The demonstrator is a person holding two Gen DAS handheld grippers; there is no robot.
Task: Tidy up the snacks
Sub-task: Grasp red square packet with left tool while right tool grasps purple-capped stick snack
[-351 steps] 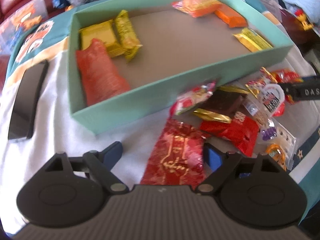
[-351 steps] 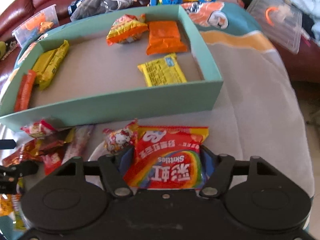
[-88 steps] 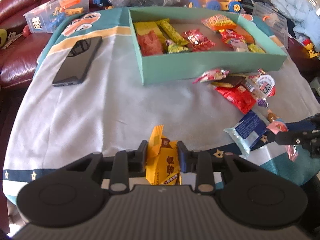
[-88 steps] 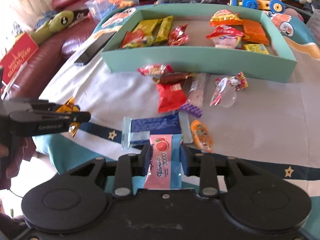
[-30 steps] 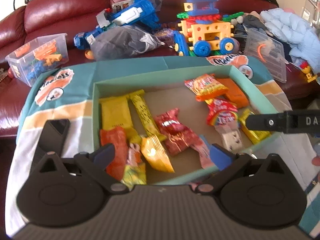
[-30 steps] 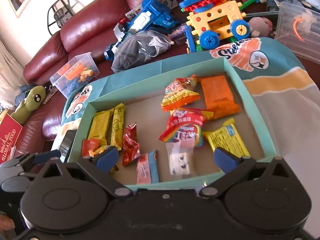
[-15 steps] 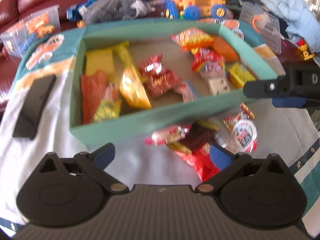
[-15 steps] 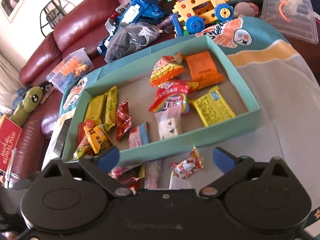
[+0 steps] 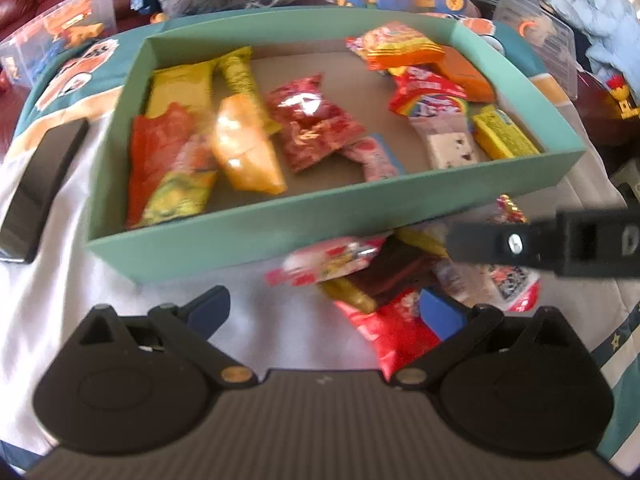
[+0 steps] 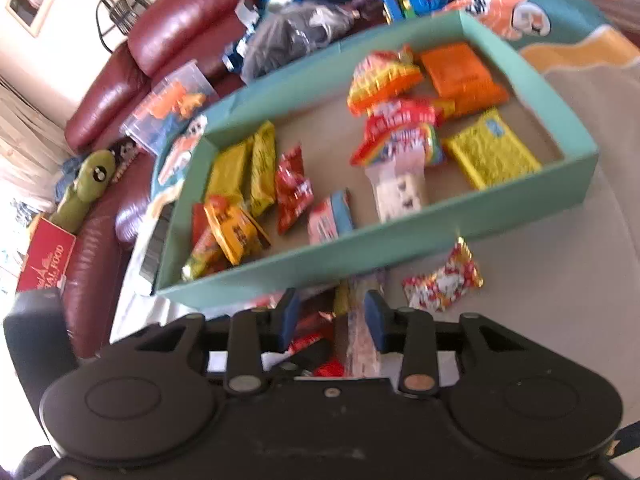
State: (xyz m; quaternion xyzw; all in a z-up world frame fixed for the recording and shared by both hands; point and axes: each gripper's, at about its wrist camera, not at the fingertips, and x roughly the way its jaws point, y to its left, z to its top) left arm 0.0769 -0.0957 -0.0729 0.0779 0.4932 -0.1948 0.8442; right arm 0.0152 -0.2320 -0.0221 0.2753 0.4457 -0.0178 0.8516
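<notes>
A teal box (image 9: pixel 280 224) (image 10: pixel 400 248) holds several snack packs. Loose snacks lie on the cloth in front of it: a red-and-white candy pack (image 9: pixel 324 266), a dark wrapper (image 9: pixel 384 268), a red pack (image 9: pixel 394 330) and a Hello Kitty pack (image 10: pixel 442 280). My left gripper (image 9: pixel 324 312) is open and empty just above the cloth, in front of the box, with the red pack by its right finger. My right gripper (image 10: pixel 330 316) is partly closed, its fingers on either side of a long clear-wrapped snack (image 10: pixel 362 336) in the loose pile, not gripping it. The right gripper's arm crosses the left wrist view (image 9: pixel 540 246).
A black phone (image 9: pixel 38 184) lies on the cloth left of the box. Toys, a grey bag (image 10: pixel 296 36) and clear plastic bins (image 10: pixel 168 108) sit behind the box on a red sofa (image 10: pixel 172 32). The cloth's right side (image 10: pixel 560 320) is bare.
Both grippers have dropped from over the box to the loose snack pile in front of it. The right gripper's fingers have narrowed from wide open.
</notes>
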